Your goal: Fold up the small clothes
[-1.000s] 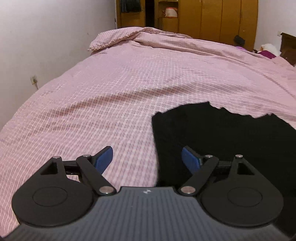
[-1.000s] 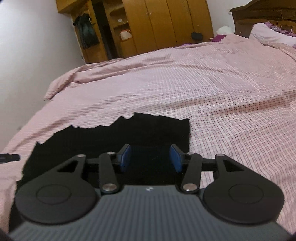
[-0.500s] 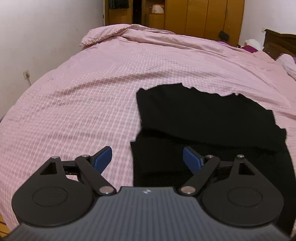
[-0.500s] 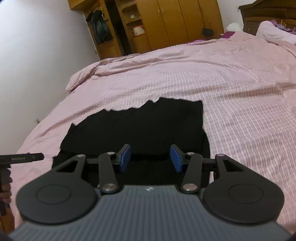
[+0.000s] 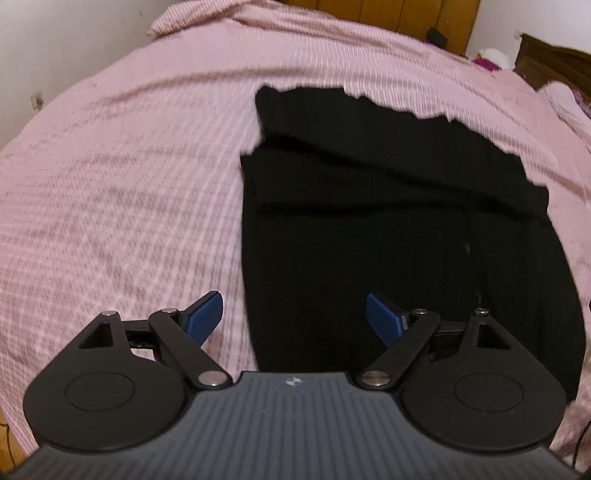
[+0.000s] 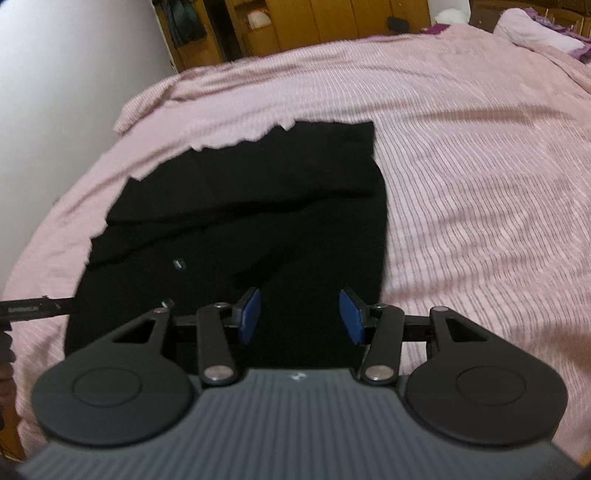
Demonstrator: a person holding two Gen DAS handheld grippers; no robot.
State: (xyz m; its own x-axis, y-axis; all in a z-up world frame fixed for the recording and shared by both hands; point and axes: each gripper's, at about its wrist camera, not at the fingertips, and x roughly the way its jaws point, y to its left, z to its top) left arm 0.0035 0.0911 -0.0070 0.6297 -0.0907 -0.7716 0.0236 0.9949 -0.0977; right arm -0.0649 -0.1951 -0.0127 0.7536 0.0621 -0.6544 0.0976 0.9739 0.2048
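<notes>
Left wrist view | left gripper point(image 5: 294, 319) wide, empty, above black garment point(image 5: 388, 221) | right gripper point(image 6: 299, 315) half-spread, empty | pink bedspread point(image 5: 129, 184) beneath

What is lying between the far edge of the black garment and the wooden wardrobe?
Only bare pink bedspread lies between the black garment and the wooden wardrobe, as the right wrist view shows.

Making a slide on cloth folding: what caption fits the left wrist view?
Open left gripper above the near left edge of a partly folded black garment on a pink bedspread.
</notes>
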